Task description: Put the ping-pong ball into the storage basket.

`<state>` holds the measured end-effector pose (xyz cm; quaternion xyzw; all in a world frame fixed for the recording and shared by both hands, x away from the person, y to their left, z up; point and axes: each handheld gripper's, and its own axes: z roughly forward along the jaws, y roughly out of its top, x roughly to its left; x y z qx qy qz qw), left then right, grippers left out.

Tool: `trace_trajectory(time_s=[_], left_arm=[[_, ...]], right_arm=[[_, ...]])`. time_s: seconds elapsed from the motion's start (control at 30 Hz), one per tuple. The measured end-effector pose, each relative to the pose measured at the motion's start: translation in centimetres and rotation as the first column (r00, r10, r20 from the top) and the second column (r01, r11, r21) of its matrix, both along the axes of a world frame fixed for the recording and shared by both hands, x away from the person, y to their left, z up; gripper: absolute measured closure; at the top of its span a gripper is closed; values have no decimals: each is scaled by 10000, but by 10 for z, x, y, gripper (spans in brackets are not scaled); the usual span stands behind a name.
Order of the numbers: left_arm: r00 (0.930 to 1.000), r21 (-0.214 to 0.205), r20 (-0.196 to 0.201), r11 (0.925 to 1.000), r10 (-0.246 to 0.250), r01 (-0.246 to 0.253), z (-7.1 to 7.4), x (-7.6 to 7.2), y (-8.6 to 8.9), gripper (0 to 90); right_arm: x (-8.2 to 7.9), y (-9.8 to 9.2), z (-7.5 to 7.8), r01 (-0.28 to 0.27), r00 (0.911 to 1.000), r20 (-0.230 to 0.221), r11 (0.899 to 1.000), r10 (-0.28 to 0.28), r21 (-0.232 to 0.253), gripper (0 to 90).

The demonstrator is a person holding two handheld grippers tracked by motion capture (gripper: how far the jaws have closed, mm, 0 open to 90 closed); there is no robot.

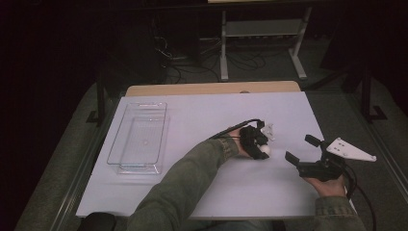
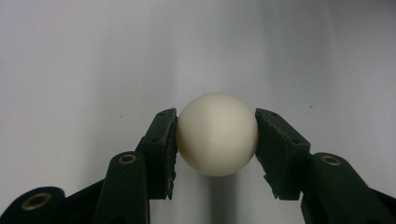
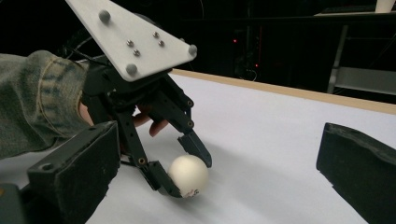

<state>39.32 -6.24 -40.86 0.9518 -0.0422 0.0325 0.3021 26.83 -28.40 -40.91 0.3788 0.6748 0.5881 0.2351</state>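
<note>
A small white ball (image 2: 217, 134) sits between the black pads of my left gripper (image 2: 216, 140), which is shut on it just above the white table sheet. In the high view the left gripper (image 1: 262, 150) points down near the table's middle, with the ball (image 1: 265, 150) at its tips. From the right gripper view I see the same ball (image 3: 188, 174) pinched low over the sheet. My right gripper (image 1: 301, 150) rests at the right of the table, open, its wide jaws aimed toward the ball with nothing between them.
A clear plastic tray (image 1: 118, 158) stands on the left part of the white sheet (image 1: 211, 110). A wooden table edge (image 1: 211, 88) runs along the far side. Beyond it are a metal shelf frame (image 1: 262, 29) and cables on the floor.
</note>
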Motion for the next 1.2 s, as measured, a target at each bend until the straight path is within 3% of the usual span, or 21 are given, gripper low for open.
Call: trace_trajectory(time_s=[1.2], left_arm=[[9968, 323, 744, 9990, 276, -301, 61, -17, 41, 508]], right_arm=[[2, 7, -1, -297, 9995, -111, 9995, 296, -124, 0]])
